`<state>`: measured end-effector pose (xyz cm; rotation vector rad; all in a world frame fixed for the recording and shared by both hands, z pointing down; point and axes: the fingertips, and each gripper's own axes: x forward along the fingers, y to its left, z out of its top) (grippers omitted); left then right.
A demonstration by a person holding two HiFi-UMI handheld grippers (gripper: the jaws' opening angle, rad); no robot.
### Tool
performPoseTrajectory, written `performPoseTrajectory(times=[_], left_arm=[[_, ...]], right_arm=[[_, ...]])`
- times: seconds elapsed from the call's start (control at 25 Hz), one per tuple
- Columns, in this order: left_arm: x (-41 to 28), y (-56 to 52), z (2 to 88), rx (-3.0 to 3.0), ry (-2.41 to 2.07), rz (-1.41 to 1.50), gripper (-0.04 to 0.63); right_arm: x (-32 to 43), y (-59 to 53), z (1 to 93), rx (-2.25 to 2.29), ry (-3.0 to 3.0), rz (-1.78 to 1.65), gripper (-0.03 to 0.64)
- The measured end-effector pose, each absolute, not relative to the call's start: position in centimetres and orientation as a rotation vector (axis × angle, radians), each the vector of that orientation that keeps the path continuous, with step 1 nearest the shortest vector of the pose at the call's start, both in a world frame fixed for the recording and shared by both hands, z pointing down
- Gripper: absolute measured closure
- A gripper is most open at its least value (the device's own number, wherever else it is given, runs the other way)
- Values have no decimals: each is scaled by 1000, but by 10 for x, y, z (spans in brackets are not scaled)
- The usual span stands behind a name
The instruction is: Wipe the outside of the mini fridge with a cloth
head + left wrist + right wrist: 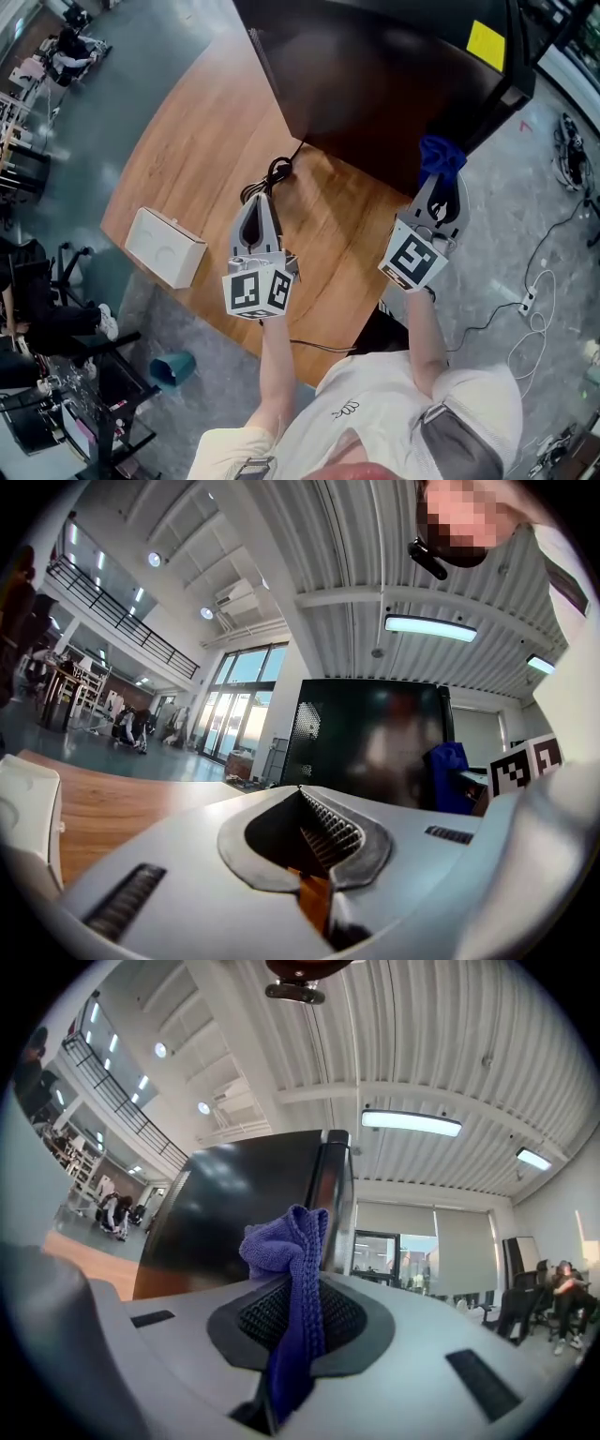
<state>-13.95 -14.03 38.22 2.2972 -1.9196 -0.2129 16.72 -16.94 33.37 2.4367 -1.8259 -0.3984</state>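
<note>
While right gripper (439, 183) pinches cloth (439, 155), fridge (375, 84) cropped.

One black mini fridge (375, 84) at the far end of one wooden table (187, 159), with one yellow sticker (486, 43) at its far right. Two grippers: one left gripper (265, 199), one right gripper (441, 180). One blue cloth (439, 155), at the right. One white box (165, 246) at the table's near left edge. One coiled black cable (272, 176) mid-table. On the floor, one teal bin (172, 367) near left and one white power strip (527, 302) at the right
</note>
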Motion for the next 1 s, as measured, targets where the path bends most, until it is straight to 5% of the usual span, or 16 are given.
performPoseTrajectory(times=[0.48,1.0], left_arm=[[-112,-138,388,2332,-1851,-220,591],[-147,-130,400,2265,-1919,-249,591]], right_arm=[[196,-155,350,2481,-1836,-284,555],[-6,-213,367,2052,-2509,-142,555]])
